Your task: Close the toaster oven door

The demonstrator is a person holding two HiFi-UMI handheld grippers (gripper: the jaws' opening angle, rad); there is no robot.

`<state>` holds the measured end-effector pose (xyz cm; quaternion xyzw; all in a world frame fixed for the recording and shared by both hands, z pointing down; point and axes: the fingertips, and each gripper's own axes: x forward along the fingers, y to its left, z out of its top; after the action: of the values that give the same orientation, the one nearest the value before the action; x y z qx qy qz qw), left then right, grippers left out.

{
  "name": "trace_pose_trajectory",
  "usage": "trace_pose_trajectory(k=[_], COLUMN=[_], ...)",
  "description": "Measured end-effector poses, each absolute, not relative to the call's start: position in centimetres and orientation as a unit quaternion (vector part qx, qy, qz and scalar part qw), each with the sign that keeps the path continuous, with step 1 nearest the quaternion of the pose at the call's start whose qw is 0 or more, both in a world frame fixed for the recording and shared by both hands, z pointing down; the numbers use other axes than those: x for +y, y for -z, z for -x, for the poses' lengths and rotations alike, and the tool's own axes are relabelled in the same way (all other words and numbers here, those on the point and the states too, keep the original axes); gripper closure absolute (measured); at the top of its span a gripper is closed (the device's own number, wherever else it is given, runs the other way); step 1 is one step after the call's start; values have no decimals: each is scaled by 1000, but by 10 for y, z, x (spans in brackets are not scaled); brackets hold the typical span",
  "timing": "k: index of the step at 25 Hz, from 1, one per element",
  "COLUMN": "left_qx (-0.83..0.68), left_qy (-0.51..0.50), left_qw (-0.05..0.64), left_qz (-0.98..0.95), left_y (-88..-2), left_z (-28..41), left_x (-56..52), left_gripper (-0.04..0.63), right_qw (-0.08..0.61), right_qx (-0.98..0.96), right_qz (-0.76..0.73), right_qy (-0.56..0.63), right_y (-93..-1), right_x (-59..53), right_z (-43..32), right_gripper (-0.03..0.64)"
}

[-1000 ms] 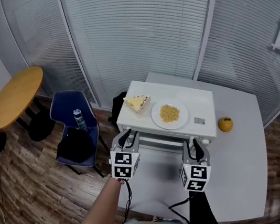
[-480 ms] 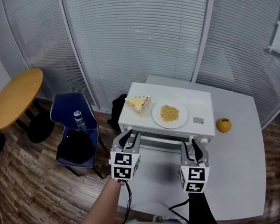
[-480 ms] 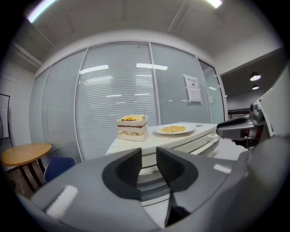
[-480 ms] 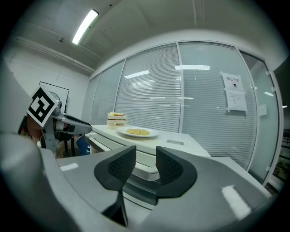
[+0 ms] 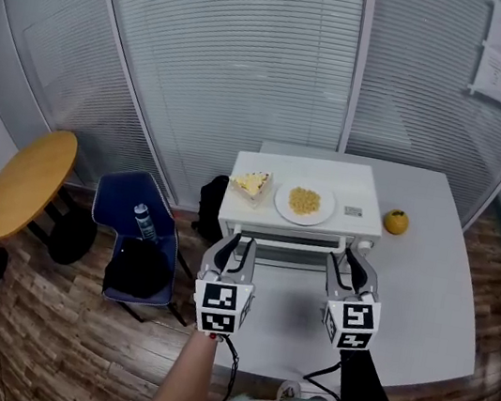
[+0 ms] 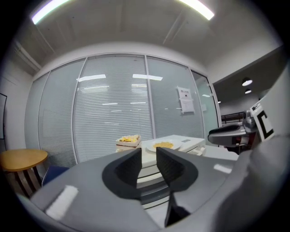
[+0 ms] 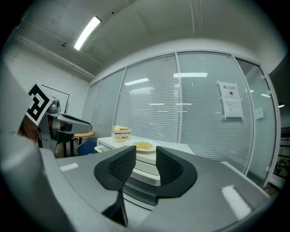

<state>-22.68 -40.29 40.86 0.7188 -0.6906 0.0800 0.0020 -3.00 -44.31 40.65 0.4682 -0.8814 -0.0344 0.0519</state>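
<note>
Toaster oven [image 5: 321,231], white, on table [image 5: 429,272]. Door [image 5: 296,243] appears raised almost shut, full closure unconfirmed. Left gripper [image 5: 238,240] and right gripper [image 5: 348,256] just before it, jaws apart, empty. Final push probably outstanding.

My left gripper [image 6: 148,156] has a matt grey plastic shell and black, finely textured pads [image 6: 129,168]. The toaster oven [image 5: 331,172] casing is smooth white. The floor [image 5: 48,332] is wood plank.
</note>
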Motion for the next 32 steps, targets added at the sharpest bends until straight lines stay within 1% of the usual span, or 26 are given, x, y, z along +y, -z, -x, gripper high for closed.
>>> trace_pose_trajectory(k=[3, 8, 23, 32], left_qx=[-683, -675, -662, -654], left_qy=[-83, -76, -73, -64], left_qw=[-11, -11, -12, -10], left_qz=[-726, -733, -746, -754], left_y=[-395, -388, -397, -403], left_z=[219, 213, 210, 210], left_x=[-390, -366, -296, -271], left_gripper=[434, 434, 434, 434], right_qw=[46, 42, 36, 42], right_qx=[-880, -878, -872, -868], right_qz=[-471, -475, -487, -493], right_qy=[33, 36, 34, 31], right_y=[-401, -395, -397, -405], right_x=[-430, -402, -321, -298], right_z=[27, 23, 16, 16], right_gripper=[497, 497, 497, 497])
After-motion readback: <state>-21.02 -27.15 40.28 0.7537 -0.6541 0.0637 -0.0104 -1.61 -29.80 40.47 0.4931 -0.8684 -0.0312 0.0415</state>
